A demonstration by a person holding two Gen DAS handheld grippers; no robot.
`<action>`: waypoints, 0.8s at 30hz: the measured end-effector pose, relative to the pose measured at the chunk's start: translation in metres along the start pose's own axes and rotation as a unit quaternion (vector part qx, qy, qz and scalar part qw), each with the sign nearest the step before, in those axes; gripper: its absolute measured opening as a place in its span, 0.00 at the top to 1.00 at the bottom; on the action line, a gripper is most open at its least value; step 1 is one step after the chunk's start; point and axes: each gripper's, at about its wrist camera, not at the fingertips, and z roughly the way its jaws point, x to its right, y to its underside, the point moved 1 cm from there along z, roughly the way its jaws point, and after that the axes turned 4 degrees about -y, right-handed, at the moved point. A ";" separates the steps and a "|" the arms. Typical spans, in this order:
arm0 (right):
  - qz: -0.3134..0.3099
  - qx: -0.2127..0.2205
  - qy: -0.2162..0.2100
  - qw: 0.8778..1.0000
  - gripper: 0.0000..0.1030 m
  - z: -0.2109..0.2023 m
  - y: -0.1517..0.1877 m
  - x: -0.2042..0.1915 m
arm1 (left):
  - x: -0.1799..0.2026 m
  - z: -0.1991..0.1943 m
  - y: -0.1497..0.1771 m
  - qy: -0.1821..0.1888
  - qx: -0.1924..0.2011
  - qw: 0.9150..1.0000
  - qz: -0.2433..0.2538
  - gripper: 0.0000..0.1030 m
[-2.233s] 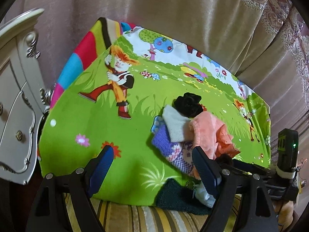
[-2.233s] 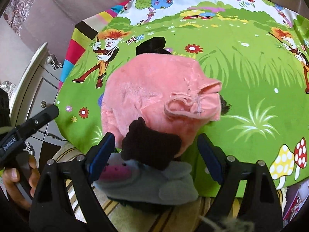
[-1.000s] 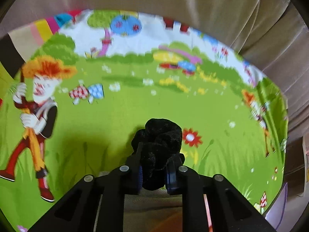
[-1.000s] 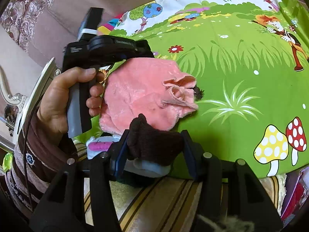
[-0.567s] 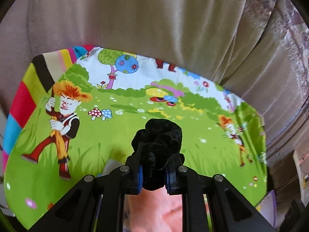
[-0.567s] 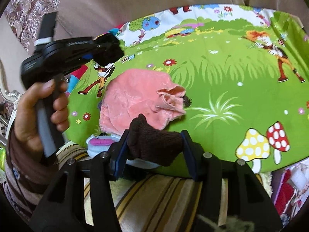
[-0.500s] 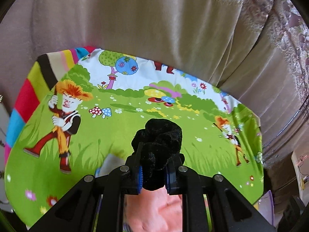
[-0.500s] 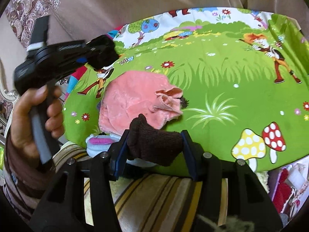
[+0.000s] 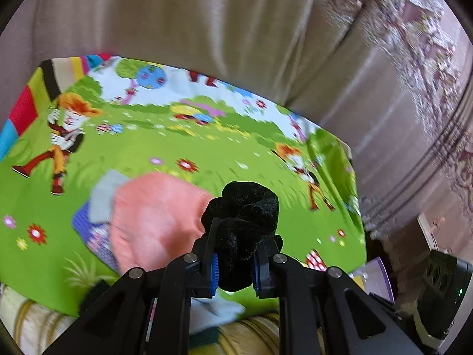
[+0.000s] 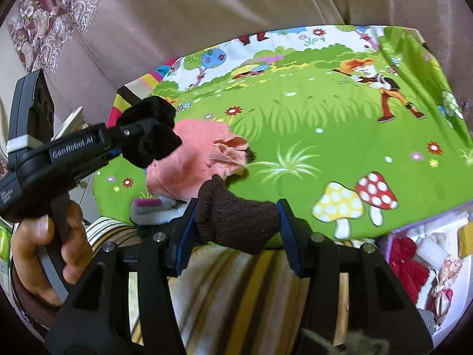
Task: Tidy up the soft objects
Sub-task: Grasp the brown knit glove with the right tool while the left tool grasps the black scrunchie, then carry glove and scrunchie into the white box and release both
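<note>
Change since the previous entry: both of my grippers have lifted off the heap, each carrying an item, and the left one has swung toward the right of the cloth.

Item 1, black velvet scrunchie [image 9: 245, 207]: pinched between the jaws of my left gripper [image 9: 235, 269], which are nearly closed on it. It is held clear above the cartoon-print cloth [image 9: 165, 153], near the pink fleece piece [image 9: 153, 216]. The left-wrist view is motion-blurred.

Item 2, dark brown knit piece [image 10: 236, 219]: gripped across its width by the jaws of my right gripper [image 10: 236, 230], set about half apart, with a loose end poking up past them. It hangs over the near edge of the cloth, above a striped cover [image 10: 236, 281].

Item 3, remaining heap: the pink fleece lies on the cloth, over a purple knit item [image 9: 85, 222] and a grey piece [image 9: 103, 195]; a pale grey item [image 10: 153, 210] sits at the near edge.

Item 4, possible destination: a container of fabric items [image 10: 419, 254] at lower right; I cannot tell whether it is the target.

Risks, my judgement: the scrunchie is springy and held by a small bite, so a quick swing could let it squirm out. The knit piece's free end could snag the fleece or the cloth edge. With both grippers close together, they could collide.
</note>
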 end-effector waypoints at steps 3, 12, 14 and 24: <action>0.011 0.006 0.004 1.000 0.46 -0.011 0.006 0.011 | 0.021 0.001 0.009 0.014 -0.008 1.000 0.014 0.83; 0.045 0.044 0.048 0.997 0.46 -0.062 0.018 0.060 | 0.086 0.001 0.031 0.051 -0.026 0.996 0.066 0.83; 0.056 0.054 0.060 0.995 0.46 -0.076 0.021 0.074 | 0.104 0.002 0.037 0.062 -0.033 0.994 0.080 0.83; 0.108 0.099 0.148 0.978 0.46 -0.151 0.040 0.152 | 0.184 0.006 0.067 0.110 -0.061 0.981 0.147 0.83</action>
